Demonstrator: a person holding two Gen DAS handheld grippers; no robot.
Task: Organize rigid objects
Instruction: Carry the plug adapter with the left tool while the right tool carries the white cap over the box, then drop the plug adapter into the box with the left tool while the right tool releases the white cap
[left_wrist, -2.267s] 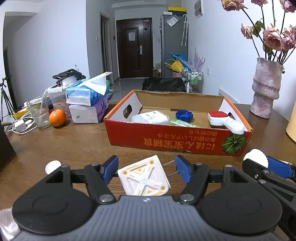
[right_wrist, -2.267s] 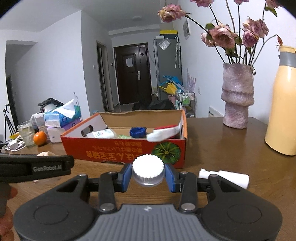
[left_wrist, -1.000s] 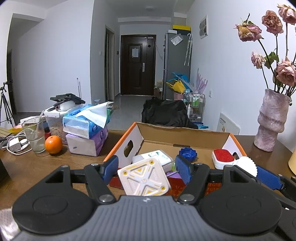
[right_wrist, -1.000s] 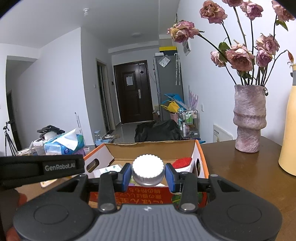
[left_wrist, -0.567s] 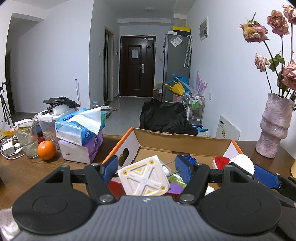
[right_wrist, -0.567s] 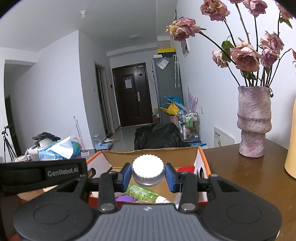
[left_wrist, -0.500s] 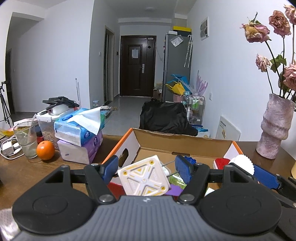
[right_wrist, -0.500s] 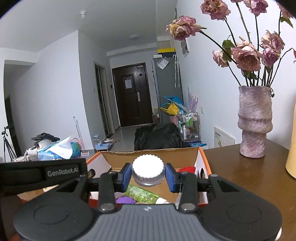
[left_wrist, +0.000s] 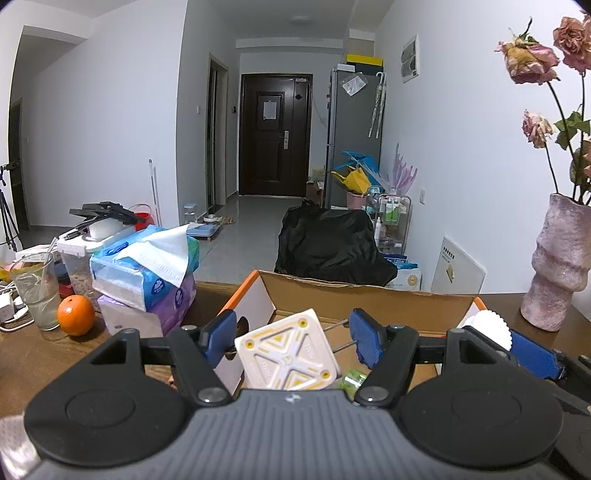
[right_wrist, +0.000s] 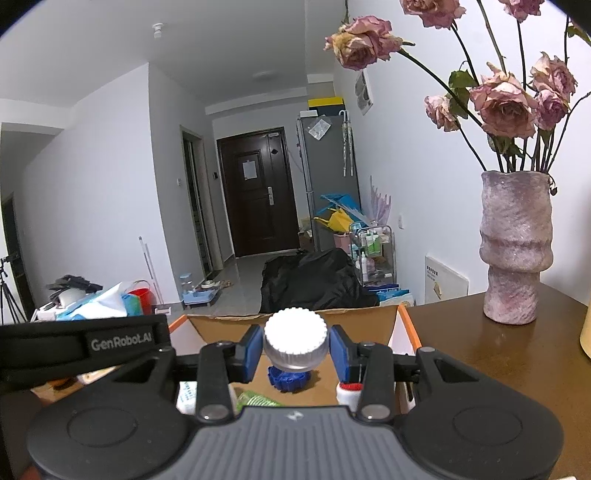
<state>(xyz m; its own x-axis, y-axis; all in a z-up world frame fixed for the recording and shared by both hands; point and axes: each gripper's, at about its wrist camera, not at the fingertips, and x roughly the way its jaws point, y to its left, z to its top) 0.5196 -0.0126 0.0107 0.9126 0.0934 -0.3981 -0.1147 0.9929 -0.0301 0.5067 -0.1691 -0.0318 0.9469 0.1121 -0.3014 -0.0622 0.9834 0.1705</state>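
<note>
My left gripper (left_wrist: 291, 341) holds a white square piece with yellow markings (left_wrist: 286, 352) over the open cardboard box (left_wrist: 369, 297). Its blue pads (left_wrist: 221, 338) stand wide, with a gap on each side of the piece. My right gripper (right_wrist: 295, 349) is shut on a white ribbed cap (right_wrist: 295, 339) above the same box (right_wrist: 404, 325). It also shows at the right of the left wrist view (left_wrist: 491, 334). In the box lie a blue cap (right_wrist: 288, 380), a green item (right_wrist: 255, 400) and a red-topped white piece (right_wrist: 349, 393).
A pink vase (right_wrist: 515, 247) with dried roses stands on the brown table (right_wrist: 480, 350) to the right. To the left are stacked tissue packs (left_wrist: 147, 280), an orange (left_wrist: 75, 315), a glass (left_wrist: 35, 291) and a lidded container (left_wrist: 85, 254).
Both grippers have risen from the table and moved forward over the box with their objects. In the last half second both moved a little further over it.
</note>
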